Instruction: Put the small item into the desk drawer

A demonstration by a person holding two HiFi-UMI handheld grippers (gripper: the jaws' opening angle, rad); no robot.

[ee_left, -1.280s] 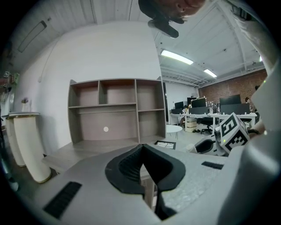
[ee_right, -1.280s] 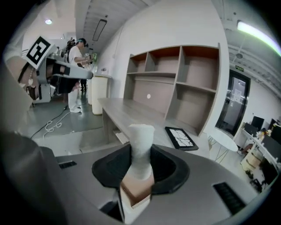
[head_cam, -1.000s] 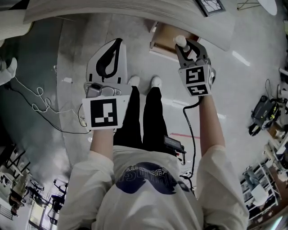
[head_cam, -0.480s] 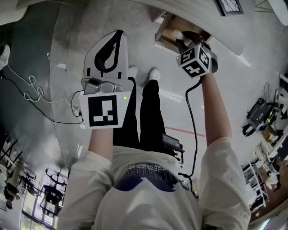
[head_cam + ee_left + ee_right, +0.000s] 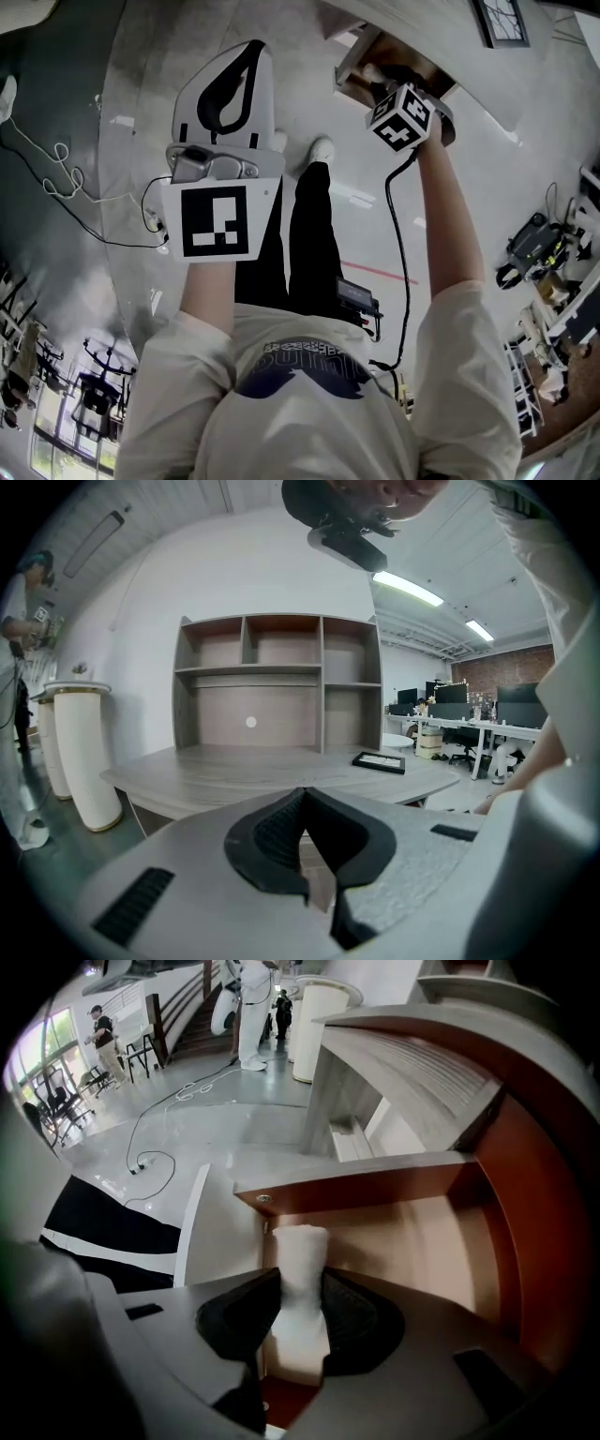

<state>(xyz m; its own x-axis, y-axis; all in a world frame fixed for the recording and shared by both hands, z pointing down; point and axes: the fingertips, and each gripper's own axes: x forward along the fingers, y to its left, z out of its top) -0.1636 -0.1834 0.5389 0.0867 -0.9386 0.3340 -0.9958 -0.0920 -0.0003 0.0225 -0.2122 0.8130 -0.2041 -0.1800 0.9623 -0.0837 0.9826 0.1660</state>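
Note:
The small item (image 5: 300, 1283) is a white, soft-looking roll, and my right gripper (image 5: 300, 1321) is shut on its lower half. It hangs just inside the open desk drawer (image 5: 427, 1241), above the pale wooden bottom and close to the drawer's left wall. In the head view the right gripper (image 5: 382, 86) reaches into the drawer (image 5: 356, 58) at the upper right, with the white item (image 5: 372, 72) showing at its tip. My left gripper (image 5: 249, 73) is held out over the floor, away from the drawer. Its jaws (image 5: 302, 795) meet at the tips with nothing between them.
The grey desk (image 5: 253, 766) carries a shelf unit (image 5: 277, 682) and a flat black frame (image 5: 380, 761). A white pillar (image 5: 80, 752) stands left of it. The person's legs and shoes (image 5: 321, 148) are below, with a cable (image 5: 66, 183) on the floor.
The right gripper has moved forward with the white item, from in front of the drawer to inside its opening. The left gripper has stayed about where it was.

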